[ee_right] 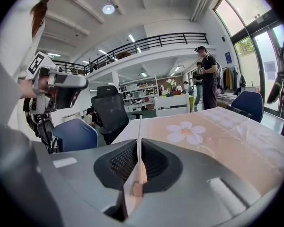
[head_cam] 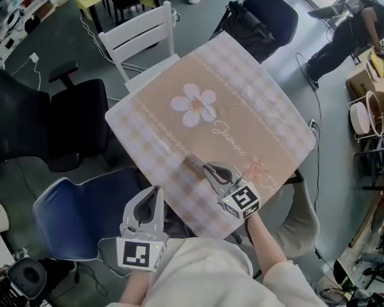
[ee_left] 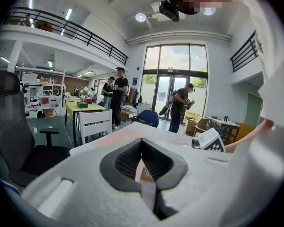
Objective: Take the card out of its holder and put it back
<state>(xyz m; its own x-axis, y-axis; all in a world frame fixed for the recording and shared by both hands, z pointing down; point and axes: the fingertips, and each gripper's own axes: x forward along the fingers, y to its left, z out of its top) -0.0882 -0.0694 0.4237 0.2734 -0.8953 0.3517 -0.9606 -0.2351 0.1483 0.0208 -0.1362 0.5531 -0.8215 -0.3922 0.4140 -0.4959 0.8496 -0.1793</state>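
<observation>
Right claw (ee_right: pixel 138 144): closed narrow on the card (ee_right: pixel 138 171), with its pads pressing both faces.
Card: stands upright and edge-on between the right pads. Its top edge rises above the claw tips. I cannot tell whether a holder is round it.
Card's place: over the tabletop (head_cam: pixel 256 94), close to the edge nearest the person. It points in toward the middle of the tabletop.
Left claw (ee_left: pixel 142 143): pads together at the tips, with nothing between them.
Left claw's place: off the tabletop, just outside its near-left edge and above a blue chair (head_cam: pixel 73 213). It is well apart from the right claw.
Tabletop: covered by a peach checked cloth (head_cam: pixel 179 139) with a white flower (head_cam: pixel 194 104) printed near the centre.
Far edge: a white chair (head_cam: pixel 141 37) is drawn up to it.
</observation>
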